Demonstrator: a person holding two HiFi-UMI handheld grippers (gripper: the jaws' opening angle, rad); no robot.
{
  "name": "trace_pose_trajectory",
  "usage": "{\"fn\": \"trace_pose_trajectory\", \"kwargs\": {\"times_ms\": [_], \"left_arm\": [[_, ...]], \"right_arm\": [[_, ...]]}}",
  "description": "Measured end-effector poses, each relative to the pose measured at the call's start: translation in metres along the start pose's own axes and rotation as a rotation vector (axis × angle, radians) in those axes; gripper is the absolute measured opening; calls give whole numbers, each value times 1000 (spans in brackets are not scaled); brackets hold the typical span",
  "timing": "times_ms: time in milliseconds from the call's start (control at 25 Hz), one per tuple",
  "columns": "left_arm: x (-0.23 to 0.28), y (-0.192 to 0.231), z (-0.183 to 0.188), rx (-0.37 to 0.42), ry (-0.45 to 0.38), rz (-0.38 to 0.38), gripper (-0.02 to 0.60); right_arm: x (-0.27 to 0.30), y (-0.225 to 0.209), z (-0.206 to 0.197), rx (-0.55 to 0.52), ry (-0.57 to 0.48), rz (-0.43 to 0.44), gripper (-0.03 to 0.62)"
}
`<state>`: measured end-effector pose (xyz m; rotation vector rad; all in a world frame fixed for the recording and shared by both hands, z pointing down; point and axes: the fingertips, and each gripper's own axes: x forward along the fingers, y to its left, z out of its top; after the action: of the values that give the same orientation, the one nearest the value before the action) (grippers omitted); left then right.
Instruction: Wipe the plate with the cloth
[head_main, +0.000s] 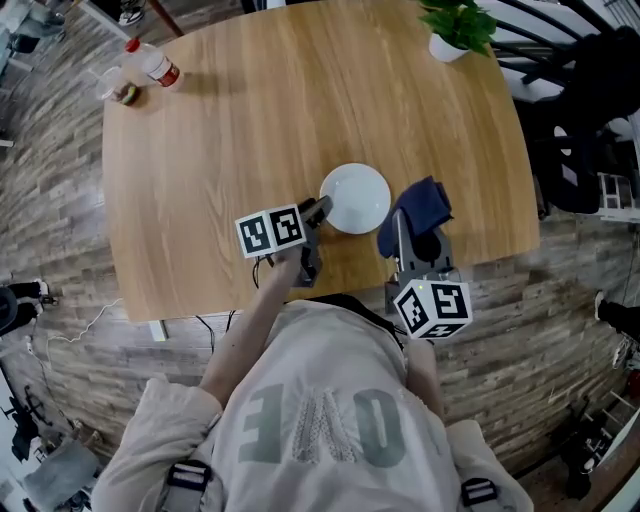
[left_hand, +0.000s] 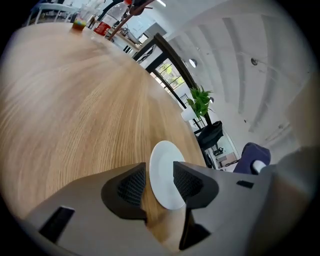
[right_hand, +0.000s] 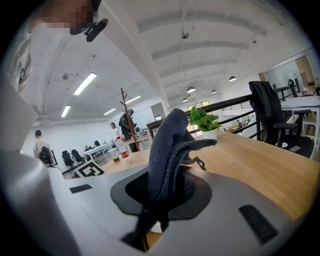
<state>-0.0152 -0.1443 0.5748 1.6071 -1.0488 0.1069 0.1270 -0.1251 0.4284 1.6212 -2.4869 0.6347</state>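
A white plate (head_main: 358, 195) lies flat on the wooden table (head_main: 240, 130) near its front edge. My left gripper (head_main: 320, 210) is at the plate's left rim and stands open. In the left gripper view the plate (left_hand: 161, 160) shows in the gap of the left gripper (left_hand: 160, 182), and neither pad presses on it. My right gripper (head_main: 413, 240) is just right of the plate, shut on a dark blue cloth (head_main: 425, 200). The cloth (right_hand: 167, 145) sticks up from the shut right gripper (right_hand: 162, 192) in a bunched fold.
A potted plant (head_main: 455, 25) stands at the table's far right corner. A plastic bottle (head_main: 152, 62) and a cup (head_main: 120, 88) sit at the far left corner. A black office chair (head_main: 585, 120) is off the table's right side.
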Motion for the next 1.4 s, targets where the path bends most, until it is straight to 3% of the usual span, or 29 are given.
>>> {"fn": "trace_pose_trajectory", "kwargs": {"times_ms": [280,440,640,880,960,1120,1280,1400], "left_arm": [[9,3,-8,-95,38,-36,158],[9,6,-9,-80,45,-34,141],[11,12,-12,-92,69,-23,35],[11,14,-11,-131,73,-44,29],[10,15,-11,-127,74,-39,28],[10,15,-10,-113,66,-42,28],[9,16,-9,-111,65,-40,27],[10,15,-9,-113,66,-37,28]], "right_arm": [[4,2,-3,-7,17,-2,66],[7,4,-3,-17,18,5,66],[7,-2,-2,-27,19,-18,66],[6,-8,-4,-69,37,-36,66],[11,-10,-8,-136,78,-46,66],[37,-22,-33,-375,259,-63,66],[69,-30,-45,-632,337,-25,64],[86,-37,-63,-823,456,32,64]]}}
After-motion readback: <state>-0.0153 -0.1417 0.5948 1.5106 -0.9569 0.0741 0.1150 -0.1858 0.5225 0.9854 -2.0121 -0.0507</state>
